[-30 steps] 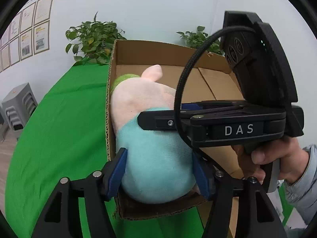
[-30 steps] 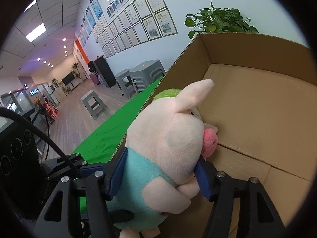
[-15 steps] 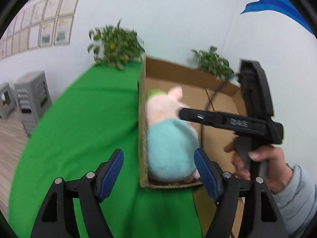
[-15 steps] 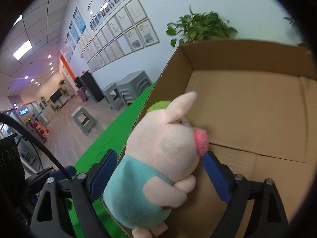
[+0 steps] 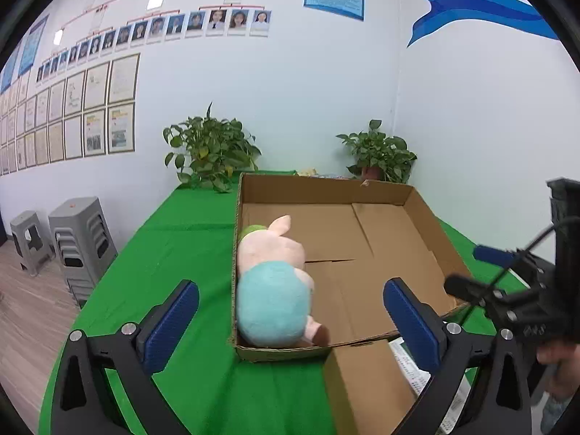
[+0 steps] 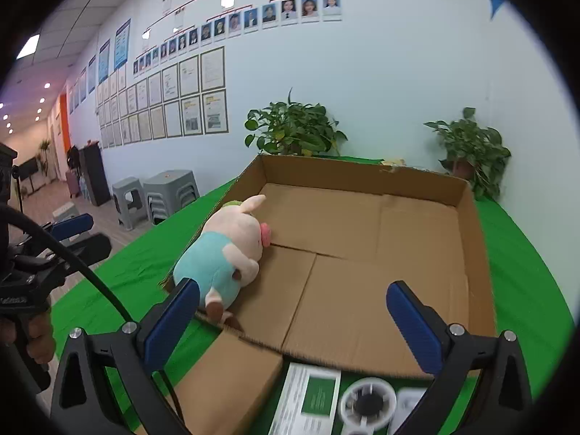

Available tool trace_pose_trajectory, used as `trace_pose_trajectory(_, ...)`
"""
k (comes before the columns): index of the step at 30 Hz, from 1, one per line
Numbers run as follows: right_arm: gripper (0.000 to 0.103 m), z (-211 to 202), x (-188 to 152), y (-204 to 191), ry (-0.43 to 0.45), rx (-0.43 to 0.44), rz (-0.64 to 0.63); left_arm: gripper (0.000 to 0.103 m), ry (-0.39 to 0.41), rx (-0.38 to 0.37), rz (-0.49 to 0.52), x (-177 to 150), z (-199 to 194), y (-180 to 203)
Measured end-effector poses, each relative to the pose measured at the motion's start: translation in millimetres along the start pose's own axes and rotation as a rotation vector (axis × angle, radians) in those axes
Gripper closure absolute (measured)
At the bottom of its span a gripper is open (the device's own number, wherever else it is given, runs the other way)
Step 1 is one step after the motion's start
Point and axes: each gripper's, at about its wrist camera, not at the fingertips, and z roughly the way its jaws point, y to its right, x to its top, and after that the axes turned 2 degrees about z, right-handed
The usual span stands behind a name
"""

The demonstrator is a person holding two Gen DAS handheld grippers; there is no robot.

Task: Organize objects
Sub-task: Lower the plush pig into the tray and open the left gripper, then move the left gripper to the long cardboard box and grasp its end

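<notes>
Against the left wall of the cardboard box (image 5: 326, 188), near corner: plush pig (image 5: 272, 282) lying down, snout toward the box floor. Left gripper (image 5: 290, 322) and right gripper (image 6: 293, 322) both spread wide, fingers (image 6: 174, 322) holding nothing, apart from the pig. Green tabletop (image 5: 163, 253) underneath.

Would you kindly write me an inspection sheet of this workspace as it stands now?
Surface: table under a green cloth.
Job's things: plush pig lying in the cardboard box, against its left wall.
Clutter: printed leaflet and white round item in front of the box.
Grippers: left tool open, empty; right tool open, empty.
Cables: black cable on the left tool.
Surroundings: two potted plants, grey stools, framed papers on wall.
</notes>
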Motion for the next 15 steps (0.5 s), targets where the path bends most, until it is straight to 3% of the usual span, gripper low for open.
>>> trace_pose_trajectory(8, 0.000, -37, -30, 6, 0.025, 0.016, 0.042, 0.000, 0.012, 0.051, 0.032, 3, -45, 68)
trace_pose_trajectory(12, 0.000, -53, -41, 16, 0.062, 0.013, 0.081, 0.000, -0.001, 0.111, 0.074, 1, -57, 92)
trace_pose_trajectory(15, 0.011, -57, -51, 21, 0.056, -0.013, 0.074, 0.008, 0.009, 0.136, 0.067, -2, -64, 106)
